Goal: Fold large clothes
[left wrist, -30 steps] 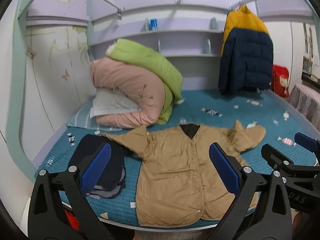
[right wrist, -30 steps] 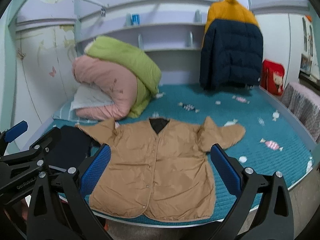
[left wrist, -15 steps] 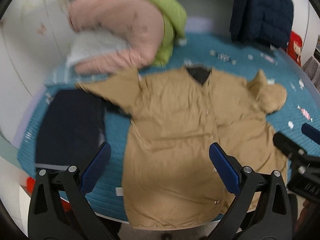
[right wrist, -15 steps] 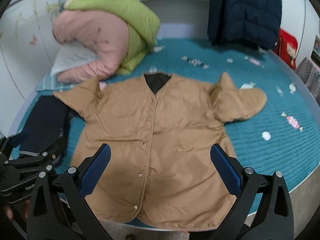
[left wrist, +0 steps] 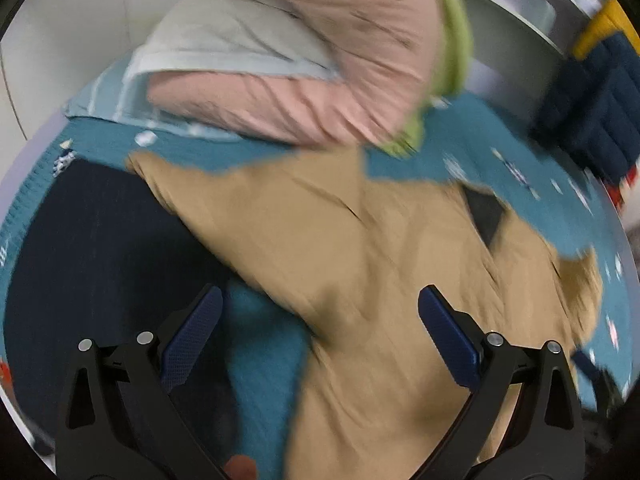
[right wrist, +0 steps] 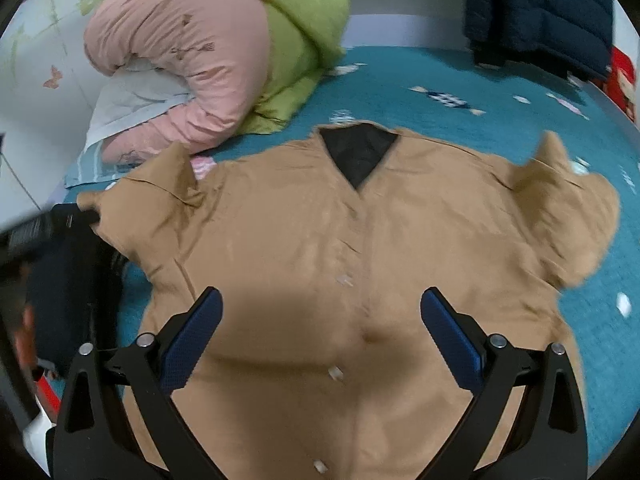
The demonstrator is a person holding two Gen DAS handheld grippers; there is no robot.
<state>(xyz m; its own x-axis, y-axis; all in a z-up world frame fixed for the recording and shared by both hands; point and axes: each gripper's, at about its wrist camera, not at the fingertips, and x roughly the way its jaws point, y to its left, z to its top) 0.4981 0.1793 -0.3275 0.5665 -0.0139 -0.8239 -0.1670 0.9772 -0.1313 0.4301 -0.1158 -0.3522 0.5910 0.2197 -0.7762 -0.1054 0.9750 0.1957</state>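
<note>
A tan buttoned jacket (right wrist: 360, 264) with a dark lining at the collar lies flat, front up, on the teal bed cover (right wrist: 420, 92), sleeves spread to both sides. My right gripper (right wrist: 320, 312) hovers open over the jacket's lower front, nothing between its fingers. In the blurred left wrist view the same jacket (left wrist: 360, 264) runs diagonally, and my left gripper (left wrist: 320, 312) hangs open above its left side near the sleeve, holding nothing. The left gripper's black body (right wrist: 44, 224) shows at the left edge of the right wrist view, close to the left sleeve tip.
A dark folded garment (left wrist: 100, 248) lies on the bed left of the jacket. A pink and green rolled quilt (right wrist: 208, 52) with a pale pillow sits at the back left. A navy and yellow puffer coat (right wrist: 536, 12) hangs at the back right.
Both grippers have moved forward and down toward the jacket, which now fills more of each view. The left gripper swung toward the jacket's left sleeve. Both stay open.
</note>
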